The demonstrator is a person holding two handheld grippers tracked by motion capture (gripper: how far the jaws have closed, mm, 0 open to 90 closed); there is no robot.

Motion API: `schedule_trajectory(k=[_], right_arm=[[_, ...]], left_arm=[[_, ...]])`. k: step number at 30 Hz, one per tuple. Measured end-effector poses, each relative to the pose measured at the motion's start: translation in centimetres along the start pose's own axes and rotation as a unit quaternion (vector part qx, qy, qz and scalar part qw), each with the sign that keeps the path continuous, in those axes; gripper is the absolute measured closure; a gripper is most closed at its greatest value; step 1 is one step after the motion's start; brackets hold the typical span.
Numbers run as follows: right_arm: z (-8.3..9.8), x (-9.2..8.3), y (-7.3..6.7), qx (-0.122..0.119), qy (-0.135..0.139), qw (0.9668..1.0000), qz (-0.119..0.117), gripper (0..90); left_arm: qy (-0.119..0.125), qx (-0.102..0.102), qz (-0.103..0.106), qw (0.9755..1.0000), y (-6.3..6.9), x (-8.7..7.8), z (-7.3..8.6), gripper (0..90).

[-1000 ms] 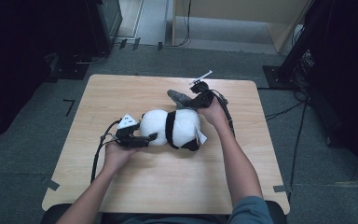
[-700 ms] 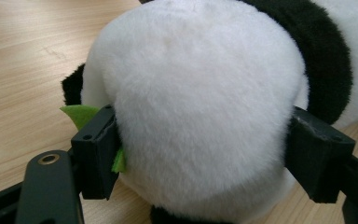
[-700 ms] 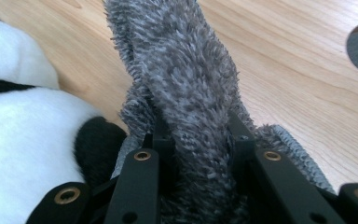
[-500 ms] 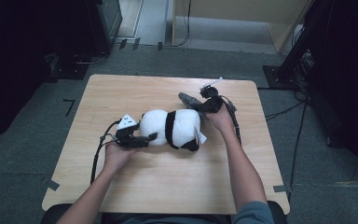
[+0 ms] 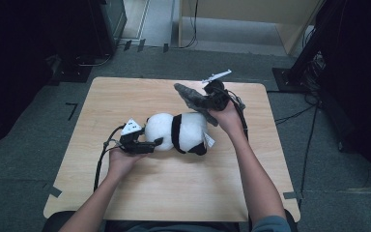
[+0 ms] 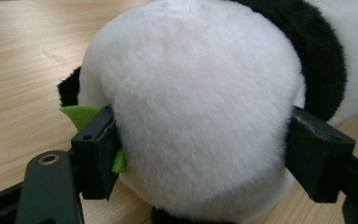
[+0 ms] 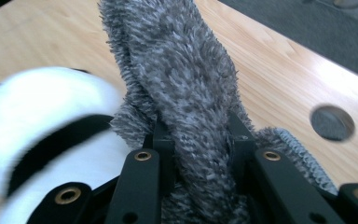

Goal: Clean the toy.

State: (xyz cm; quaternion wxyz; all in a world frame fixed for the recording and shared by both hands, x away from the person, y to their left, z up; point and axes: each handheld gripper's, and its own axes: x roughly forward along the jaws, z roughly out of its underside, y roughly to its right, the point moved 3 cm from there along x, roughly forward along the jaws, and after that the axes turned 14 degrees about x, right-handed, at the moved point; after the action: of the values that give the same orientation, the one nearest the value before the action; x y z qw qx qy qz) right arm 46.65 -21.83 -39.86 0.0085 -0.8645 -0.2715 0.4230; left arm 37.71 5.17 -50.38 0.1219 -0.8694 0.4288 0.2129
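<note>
Plush panda toy [image 5: 176, 133], white with a black band round its middle, lies on its side on the wooden surface [image 5: 174, 193], about mid-surface. All places below are relative to the panda.

Left gripper [image 5: 147, 144] sits at the panda's left end in the high view, level with the surface, person's left hand [image 5: 123, 162] behind it. In the left gripper view its jaws stand wide on either side of the round white end of the panda [image 6: 196, 112], both pads pressed into the fur, so it grips the toy. A small green felt bit [image 6: 81, 115] pokes out by the left jaw, touching the panda.

Right gripper [image 5: 207, 99] is above and beyond the panda's right end, raised off the surface, right hand [image 5: 229, 116] under it. Its jaws are narrow and pinch a shaggy grey cloth [image 5: 191, 96]. In the right gripper view the grey cloth [image 7: 182, 84] stands up between the two black jaws, the rest bunched below them; the panda [image 7: 42, 126] shows blurred to the lower left, just beside the cloth. Cannot tell whether cloth and panda touch.

A round hole [image 7: 332, 122] in the surface lies to the far side of the cloth from the panda, near the surface edge.

No containers on the surface; nothing is inside anything.
</note>
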Motion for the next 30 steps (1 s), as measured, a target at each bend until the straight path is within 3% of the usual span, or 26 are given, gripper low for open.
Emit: schedule_trajectory(k=[5, 11, 20, 23, 30], right_arm=[[-0.7, -0.2, -3.4, -0.033, -0.002, 0.9994, -0.013, 73.1], [-1.2, 0.8, -6.5, -0.040, -0.008, 0.9981, -0.046, 73.0], [-1.7, 2.1, -10.4, -0.019, -0.007, 0.9941, -0.107, 72.8], [-1.4, 3.1, -11.1, -0.030, -0.016, 0.9946, -0.098, 72.8], [0.0, 5.5, -11.3, -0.028, -0.039, 0.9941, -0.097, 72.8]], left_arm=[[0.000, -0.003, 0.000, 1.0000, -0.1, 0.0, 0.0, 22.0], [-0.002, -0.003, 0.003, 1.0000, -0.1, 0.0, 0.0, 22.0], [-0.002, -0.004, 0.002, 1.0000, -0.1, 0.0, -0.1, 22.0], [-0.003, -0.003, 0.002, 1.0000, 0.0, 0.0, -0.1, 22.0], [-0.006, -0.004, 0.003, 1.0000, -0.1, 0.0, -0.1, 22.0]])
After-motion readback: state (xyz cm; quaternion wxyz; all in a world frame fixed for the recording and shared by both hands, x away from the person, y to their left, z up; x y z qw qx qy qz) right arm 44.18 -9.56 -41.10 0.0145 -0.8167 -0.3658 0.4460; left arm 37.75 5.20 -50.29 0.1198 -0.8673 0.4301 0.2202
